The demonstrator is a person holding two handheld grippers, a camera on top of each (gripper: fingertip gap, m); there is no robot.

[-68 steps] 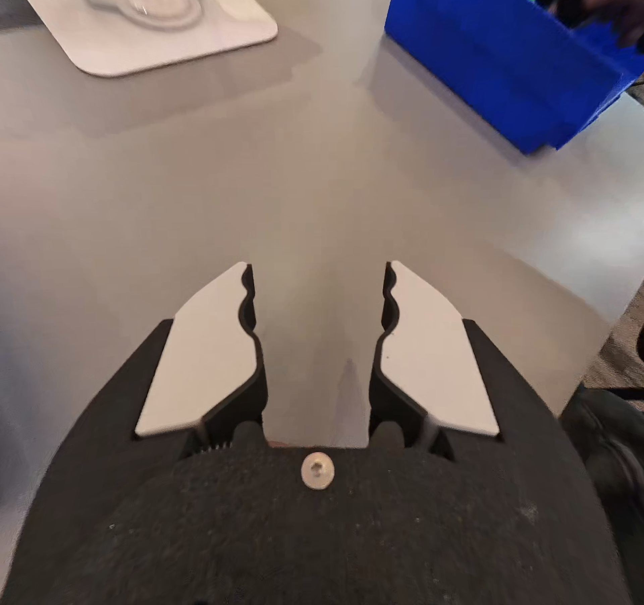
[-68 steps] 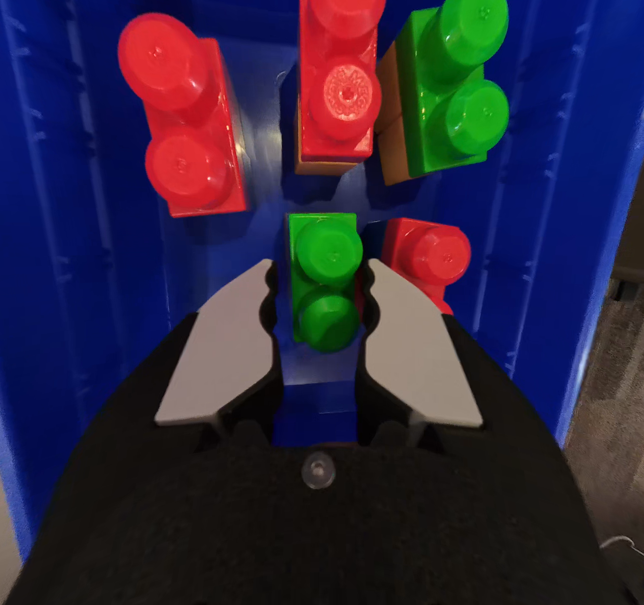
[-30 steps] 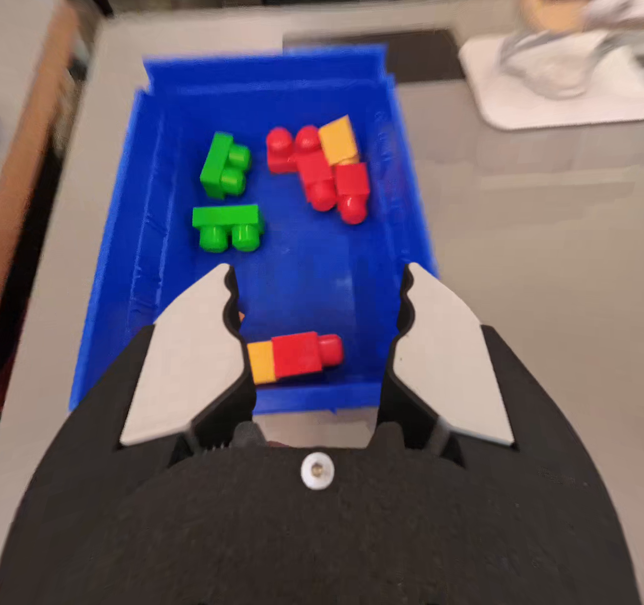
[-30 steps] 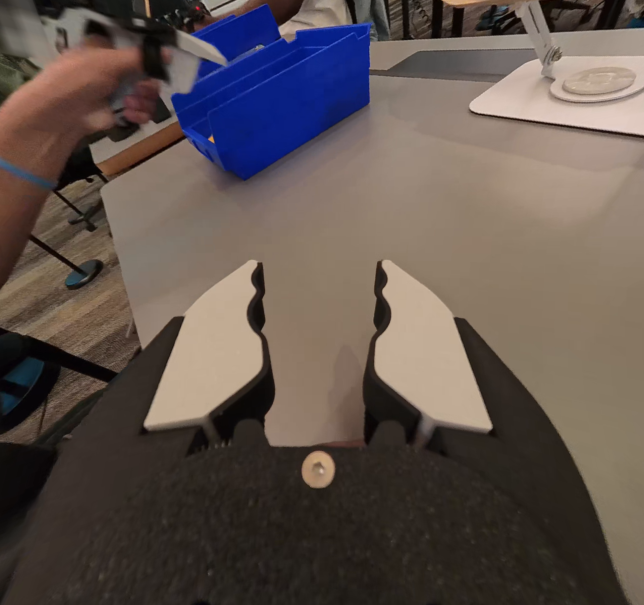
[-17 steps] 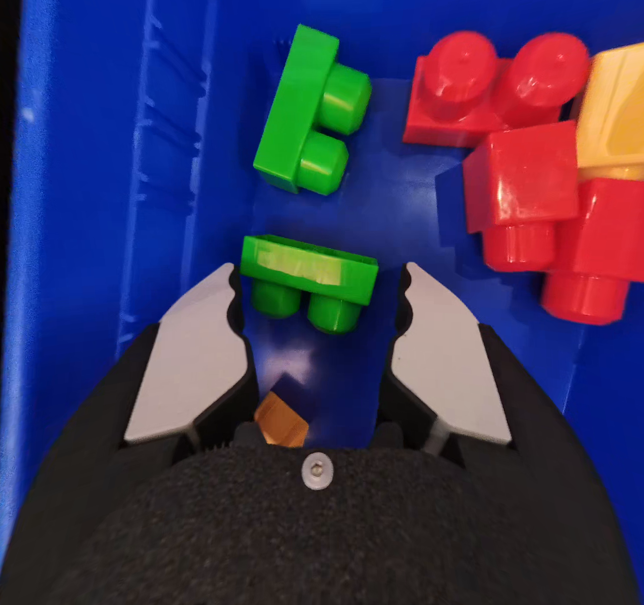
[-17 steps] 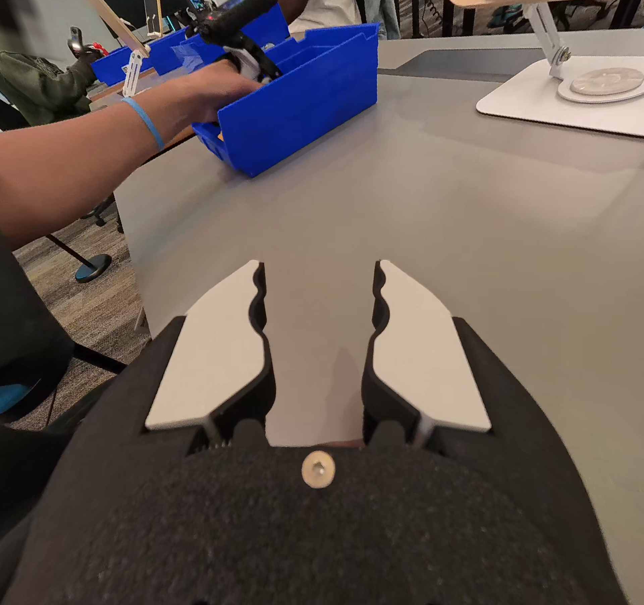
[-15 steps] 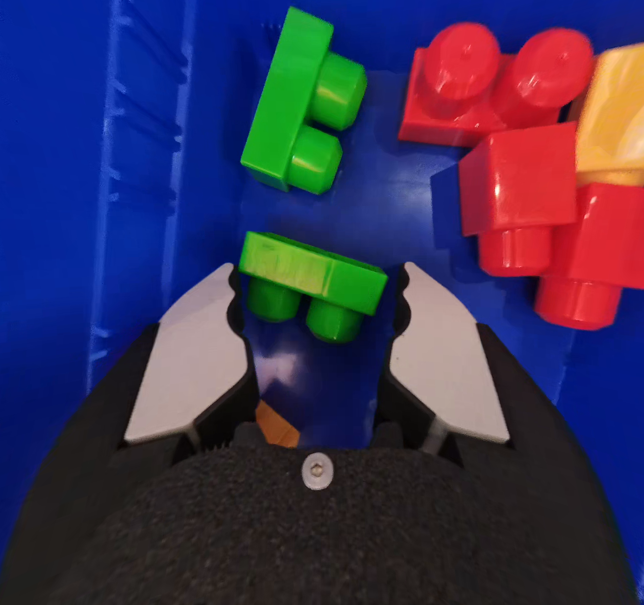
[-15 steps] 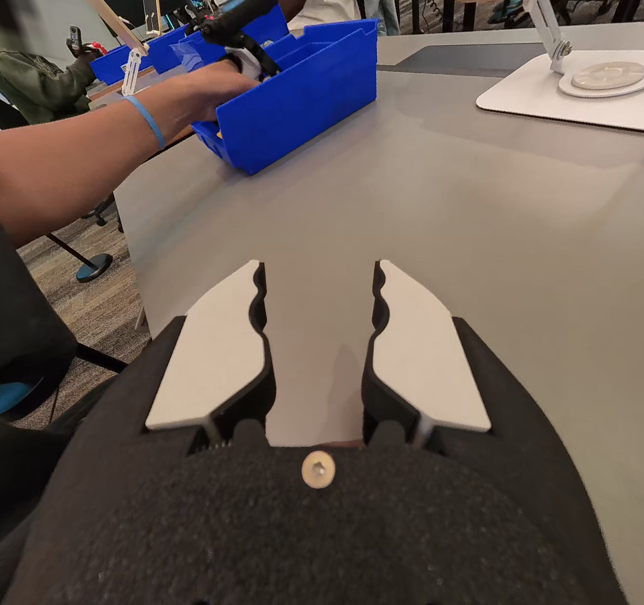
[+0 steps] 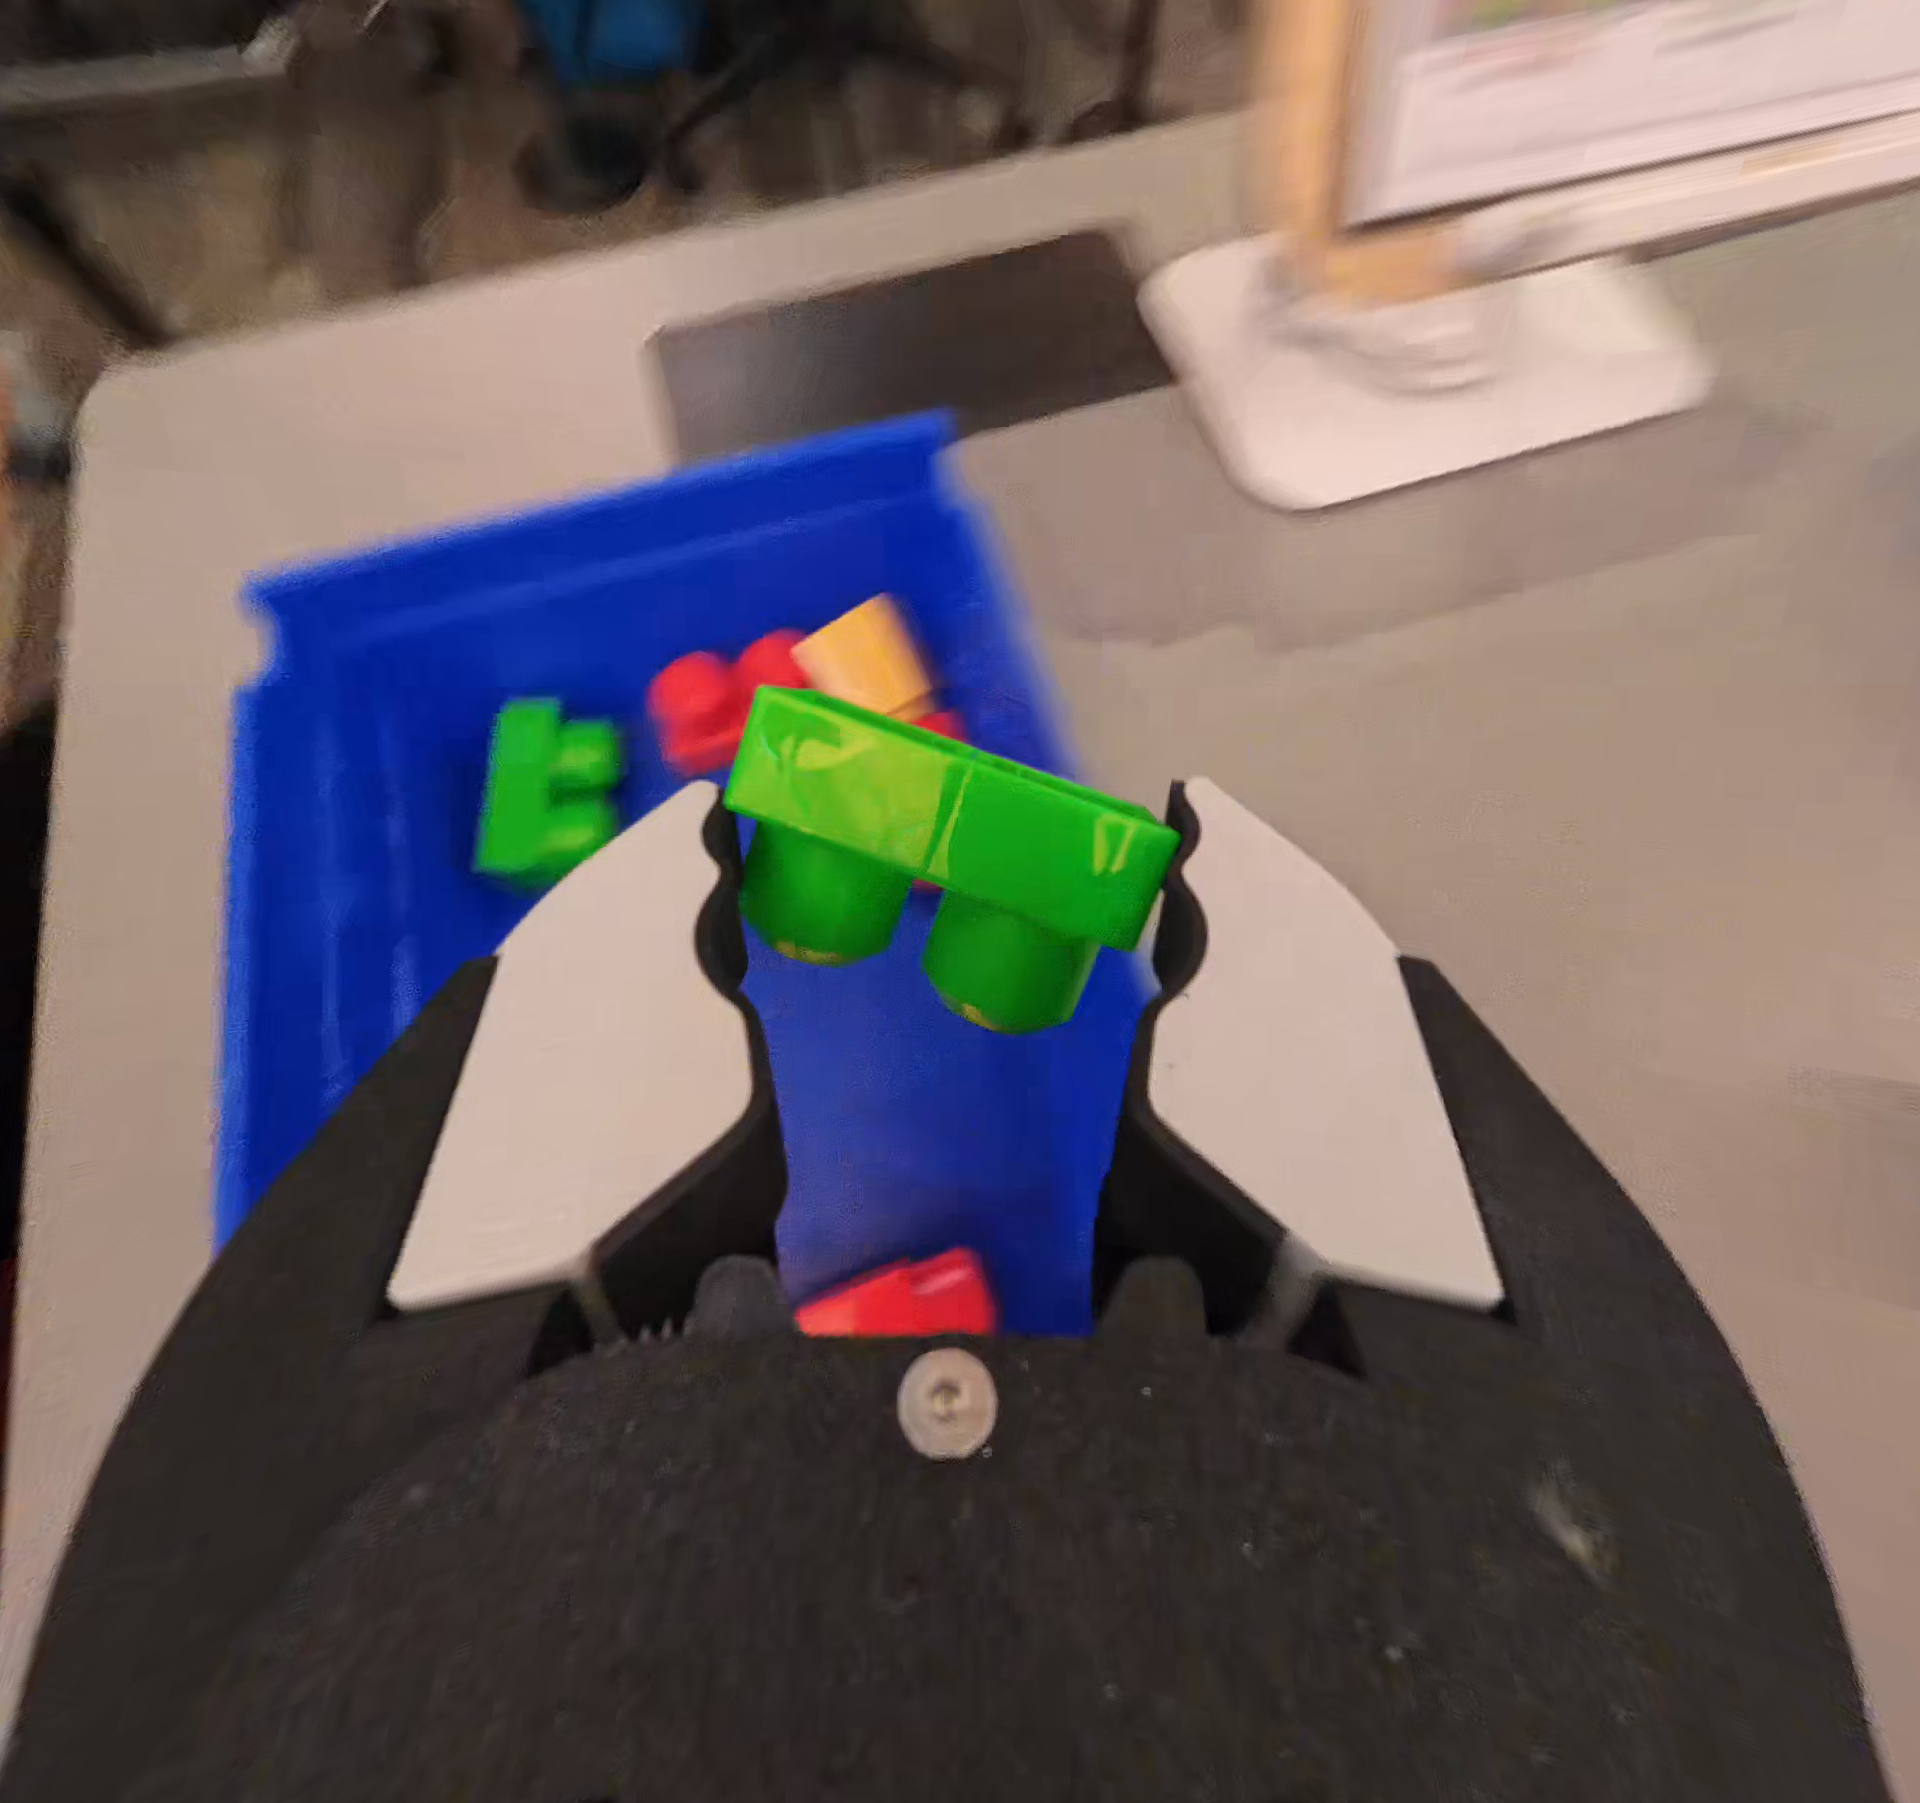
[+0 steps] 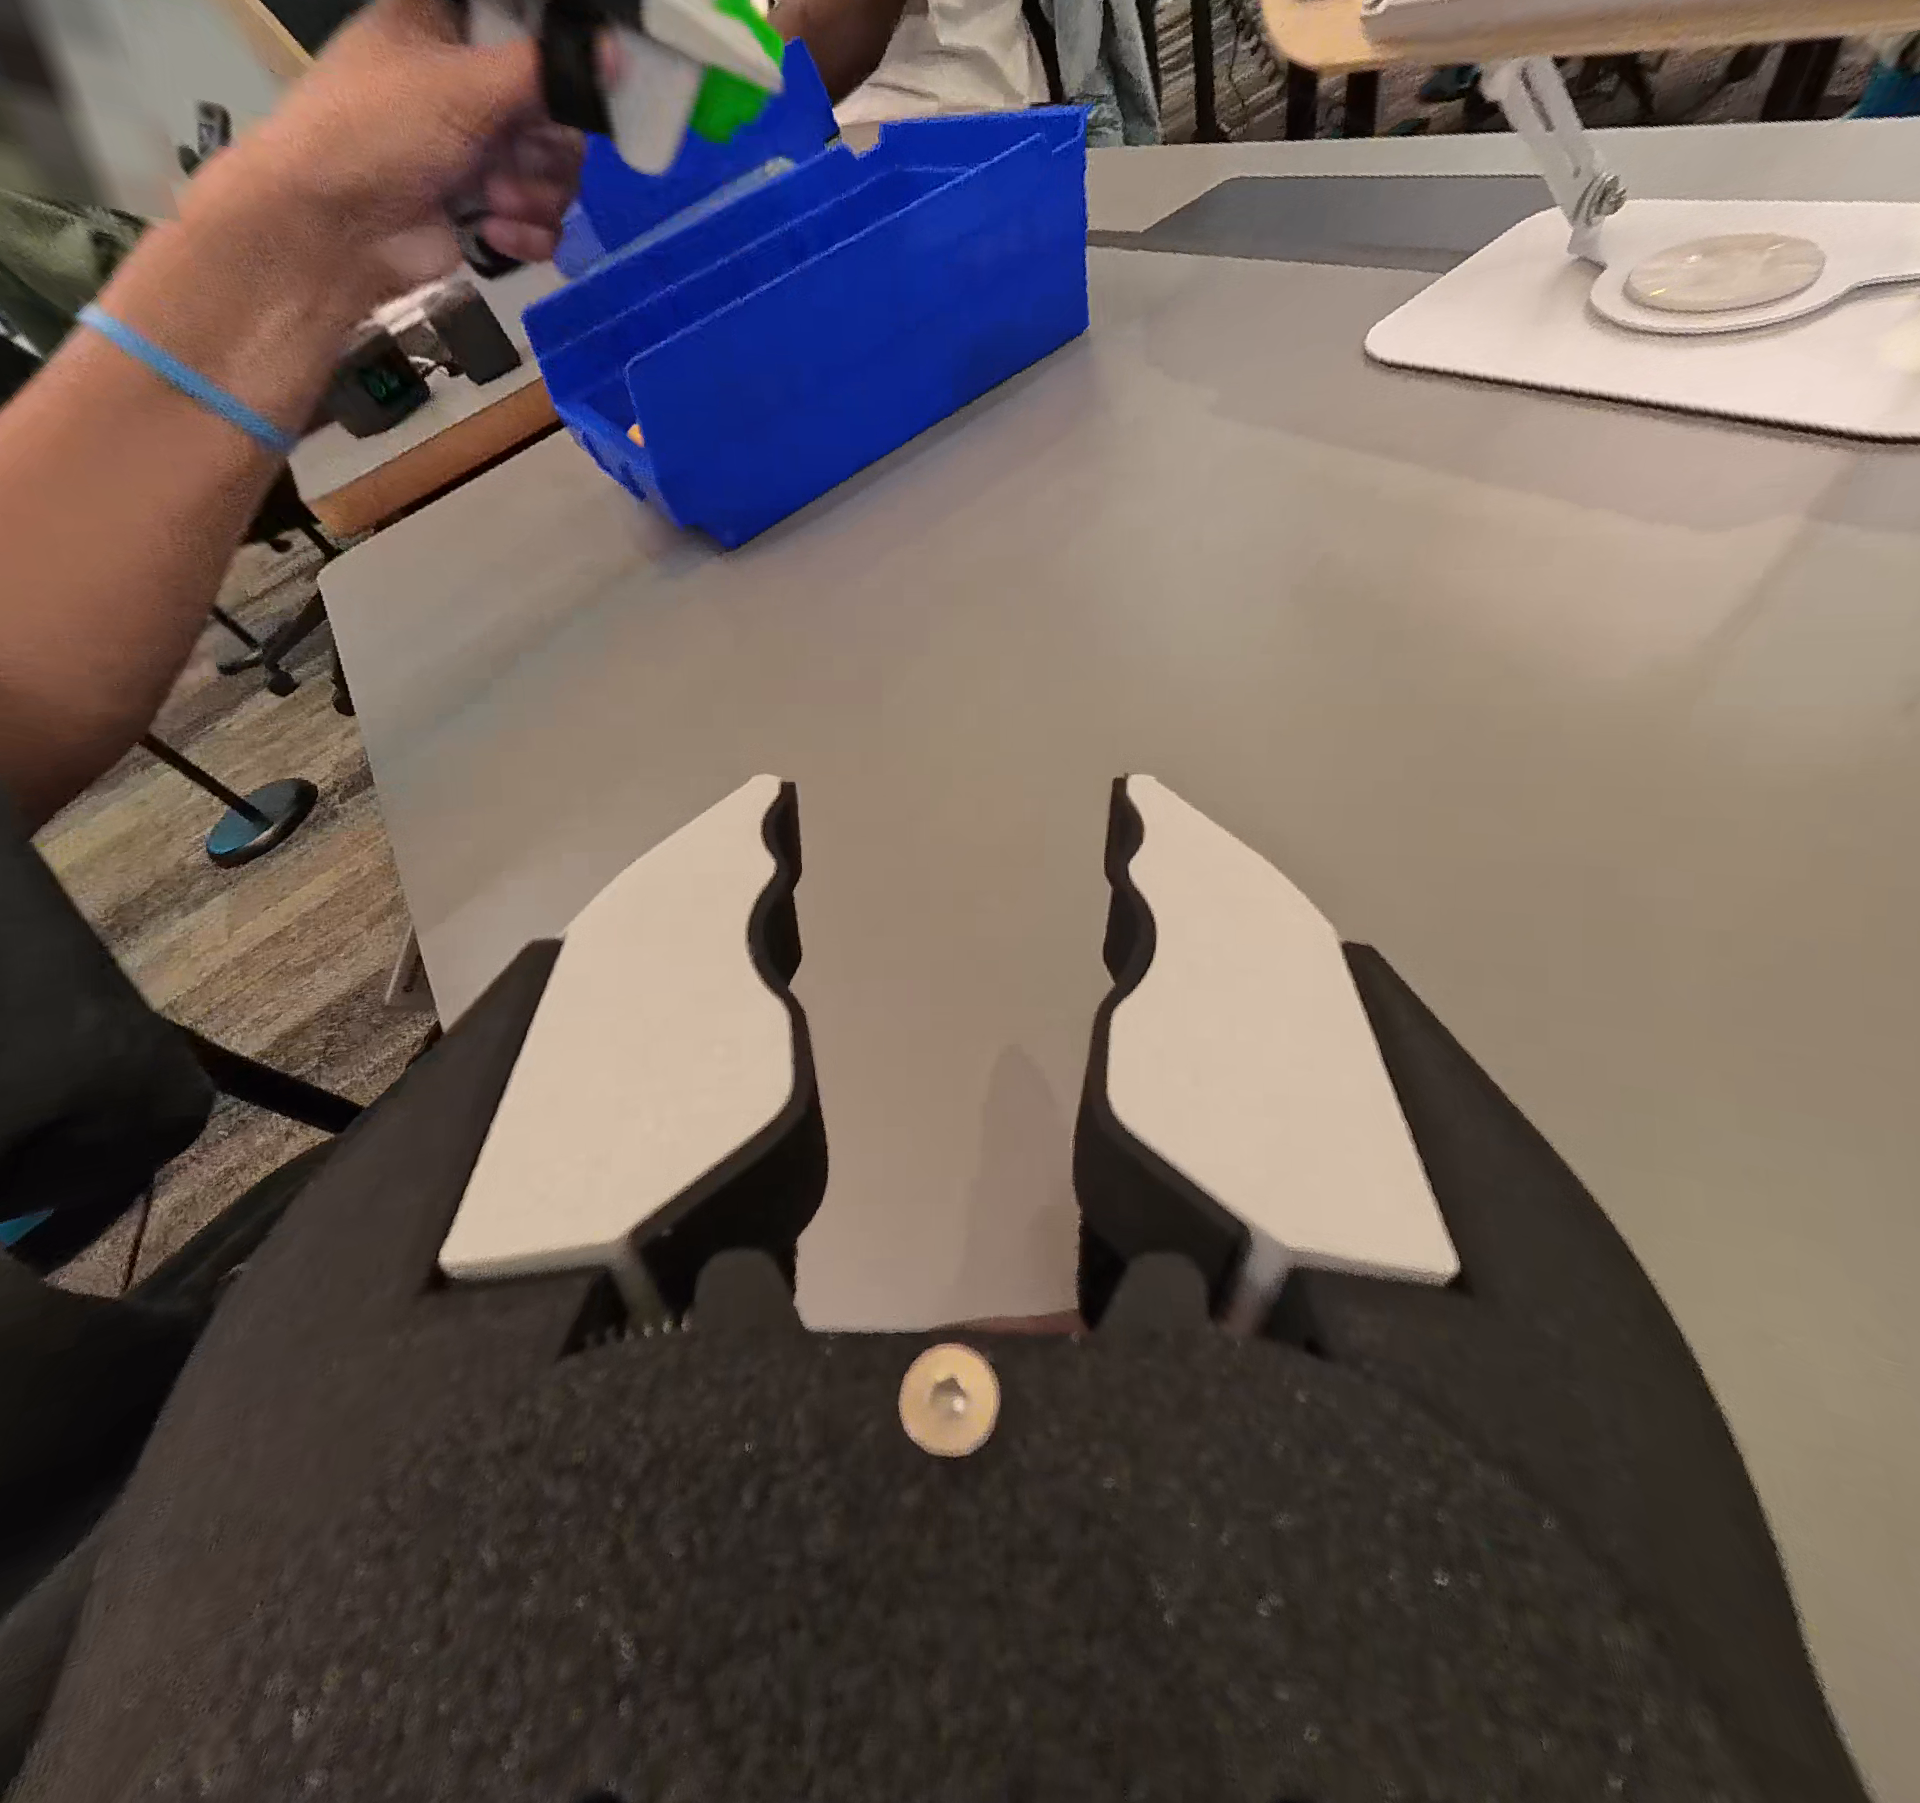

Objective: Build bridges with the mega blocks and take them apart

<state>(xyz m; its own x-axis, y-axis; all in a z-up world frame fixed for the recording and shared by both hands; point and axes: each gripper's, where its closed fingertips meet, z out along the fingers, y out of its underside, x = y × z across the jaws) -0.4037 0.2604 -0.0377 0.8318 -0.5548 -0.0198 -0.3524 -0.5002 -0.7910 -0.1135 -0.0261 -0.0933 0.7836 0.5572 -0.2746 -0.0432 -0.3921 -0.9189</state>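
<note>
Left gripper [image 9: 951, 818] fingers are clamping a green block [image 9: 945, 844] endwise, tilted, above the bin [image 9: 312, 922] — it risks twisting loose. Right gripper [image 10: 951, 808] fingers are standing apart, empty, over the worktop [image 10: 1299, 631].

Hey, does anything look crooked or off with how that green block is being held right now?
Yes. The green block sits skewed in the left gripper: pinched by its ends at the fingertips, studs pointing down toward the blue bin, one end higher than the other.
</note>
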